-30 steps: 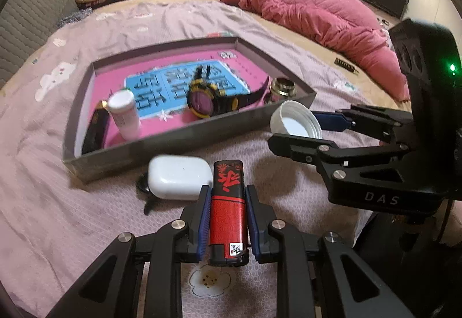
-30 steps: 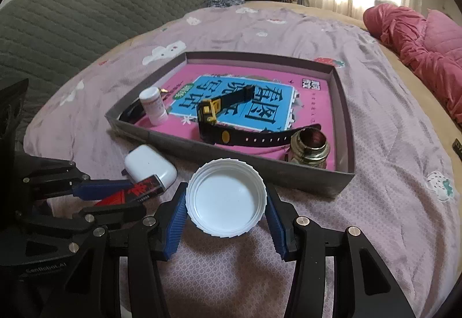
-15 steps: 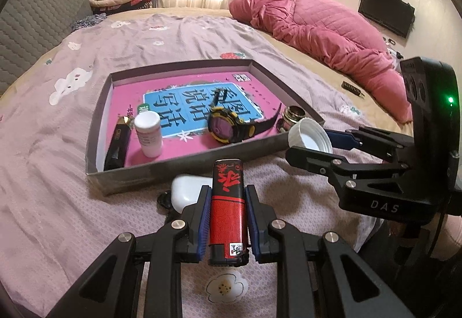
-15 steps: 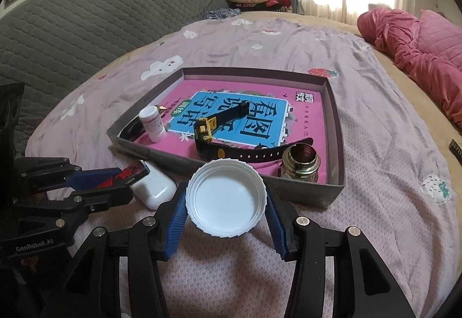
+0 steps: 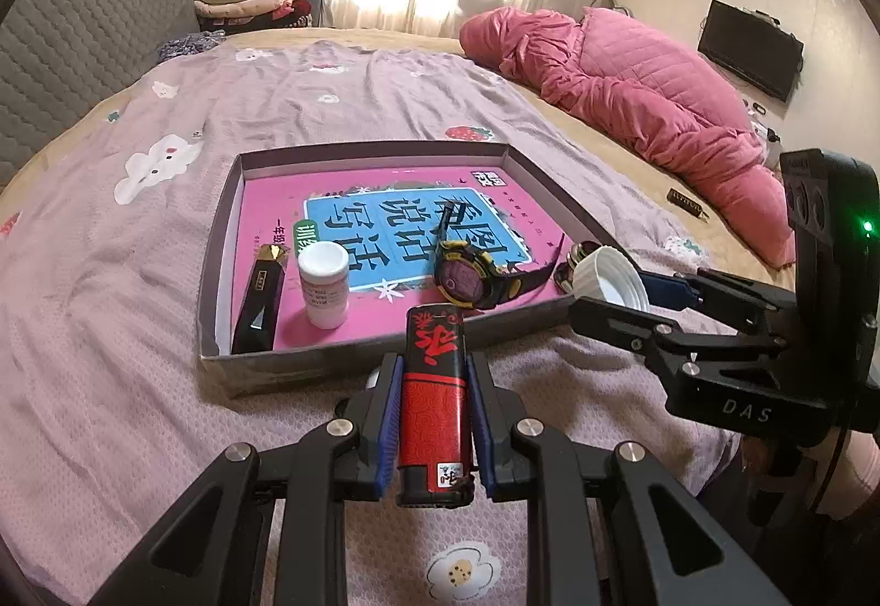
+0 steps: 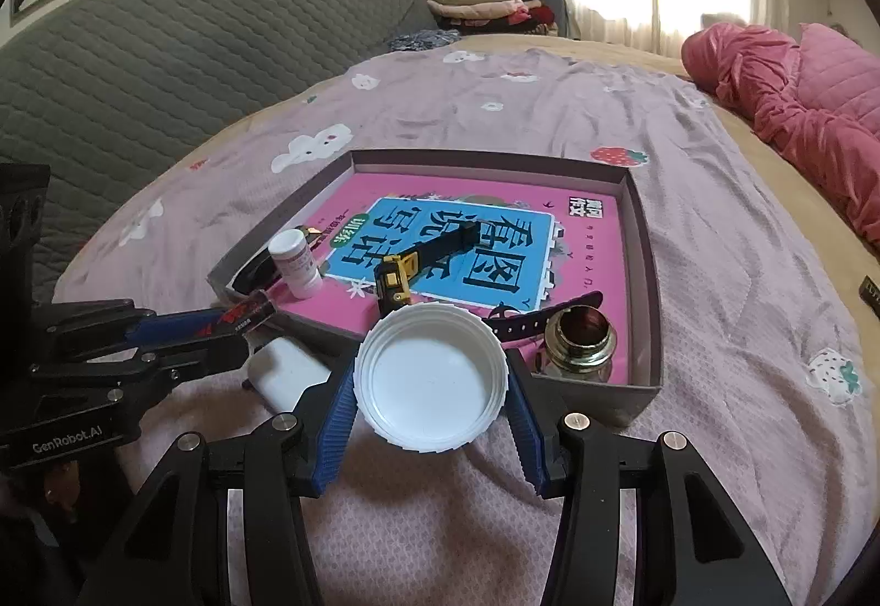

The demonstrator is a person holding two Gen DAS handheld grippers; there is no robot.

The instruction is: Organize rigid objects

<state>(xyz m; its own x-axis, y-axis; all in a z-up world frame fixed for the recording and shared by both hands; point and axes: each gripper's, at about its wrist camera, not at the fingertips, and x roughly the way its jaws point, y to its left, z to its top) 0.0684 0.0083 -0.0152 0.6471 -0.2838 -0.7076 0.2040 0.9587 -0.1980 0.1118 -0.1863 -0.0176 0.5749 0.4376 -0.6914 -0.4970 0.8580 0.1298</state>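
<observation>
Now the left gripper (image 5: 434,419) clamps a red lighter (image 5: 435,386), the right gripper (image 6: 432,400) a white cap (image 6: 432,378) (both above the bedspread (image 5: 110,331)).

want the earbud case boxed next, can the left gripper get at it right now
Probably not yet. The left gripper is shut on the red lighter, so its jaws are full. The white earbud case lies on the bedspread just outside the box, below that gripper, with nothing over it once the lighter is dropped.

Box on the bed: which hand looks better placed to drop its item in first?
Probably right. The right gripper holds the white cap already at the box edge, beside the brass piece. The left gripper, holding the red lighter, sits farther back.
</observation>
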